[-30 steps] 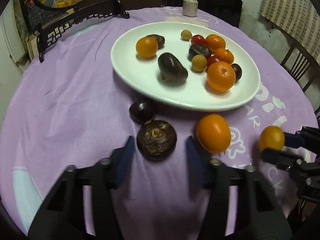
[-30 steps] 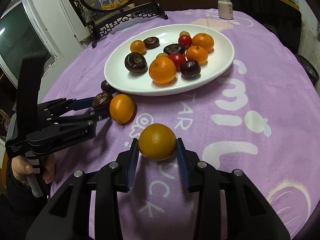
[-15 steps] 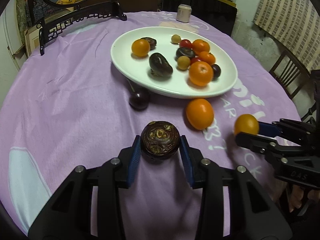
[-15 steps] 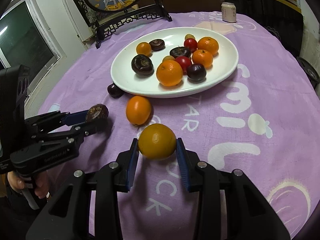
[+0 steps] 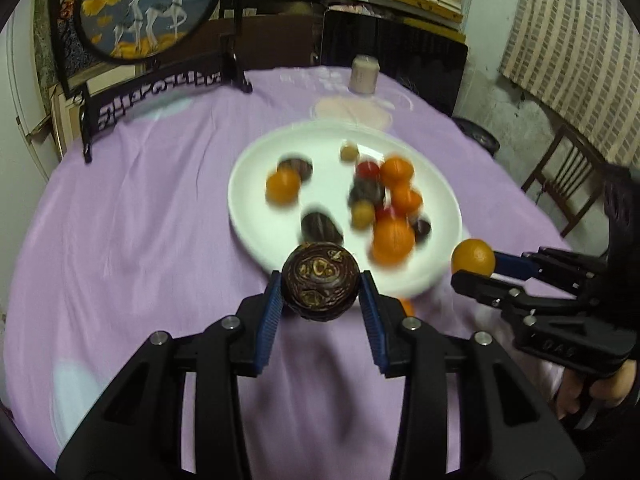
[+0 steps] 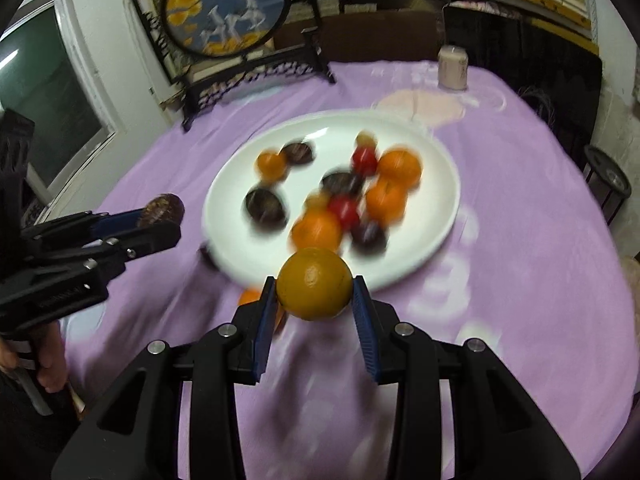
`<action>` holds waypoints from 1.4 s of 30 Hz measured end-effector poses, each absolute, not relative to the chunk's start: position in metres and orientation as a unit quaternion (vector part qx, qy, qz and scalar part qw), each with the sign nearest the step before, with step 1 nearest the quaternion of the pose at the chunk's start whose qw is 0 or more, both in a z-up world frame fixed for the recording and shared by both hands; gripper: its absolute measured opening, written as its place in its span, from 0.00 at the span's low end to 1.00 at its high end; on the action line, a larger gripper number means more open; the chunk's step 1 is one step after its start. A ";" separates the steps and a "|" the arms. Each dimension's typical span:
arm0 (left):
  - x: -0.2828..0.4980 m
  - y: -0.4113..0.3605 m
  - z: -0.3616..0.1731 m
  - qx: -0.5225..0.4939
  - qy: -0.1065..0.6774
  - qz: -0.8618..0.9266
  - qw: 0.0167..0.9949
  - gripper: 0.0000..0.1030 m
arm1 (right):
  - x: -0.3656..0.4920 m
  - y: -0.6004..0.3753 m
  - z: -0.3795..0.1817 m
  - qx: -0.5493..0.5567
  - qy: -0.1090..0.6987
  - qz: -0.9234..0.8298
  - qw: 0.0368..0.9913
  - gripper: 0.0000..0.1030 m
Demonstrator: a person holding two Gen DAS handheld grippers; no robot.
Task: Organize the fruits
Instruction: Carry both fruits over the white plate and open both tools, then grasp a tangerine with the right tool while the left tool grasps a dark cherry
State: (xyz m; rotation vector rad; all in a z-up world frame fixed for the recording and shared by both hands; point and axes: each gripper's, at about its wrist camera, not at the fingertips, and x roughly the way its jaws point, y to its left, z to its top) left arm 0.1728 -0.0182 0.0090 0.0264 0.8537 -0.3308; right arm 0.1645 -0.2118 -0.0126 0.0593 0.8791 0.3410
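Your left gripper (image 5: 320, 296) pinches the dark brown fruit (image 5: 320, 280) up off the cloth | your right gripper (image 6: 314, 300) pinches the orange (image 6: 314, 283) | both sit near the white plate's (image 6: 436, 232) near edge, likely to drop them in.

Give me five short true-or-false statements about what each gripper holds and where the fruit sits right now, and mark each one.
1. The left gripper clamps a dark brown wrinkled round fruit. True.
2. The right gripper is open. False: it is shut on a round orange fruit.
3. The white oval plate holds several fruits. True.
4. The purple tablecloth is green. False: purple.
5. A pale cylindrical can lies on the plate. False: it stands behind it.
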 end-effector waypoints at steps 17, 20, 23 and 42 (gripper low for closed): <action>0.299 -0.052 -0.016 -0.025 0.455 -0.146 0.878 0.59 | 0.262 -0.217 -0.030 0.024 0.432 0.133 0.892 0.57; 0.281 -0.041 0.000 -0.039 0.431 -0.151 0.889 0.68 | 0.244 -0.222 -0.015 0.028 0.416 0.130 0.900 0.57; 0.249 -0.027 0.021 -0.038 0.401 -0.141 0.904 0.81 | 0.214 -0.225 -0.001 0.032 0.407 0.137 0.903 0.60; 0.113 0.058 -0.028 -0.082 0.428 -0.096 0.895 0.85 | 0.109 -0.174 -0.017 -0.008 0.446 0.180 0.877 0.69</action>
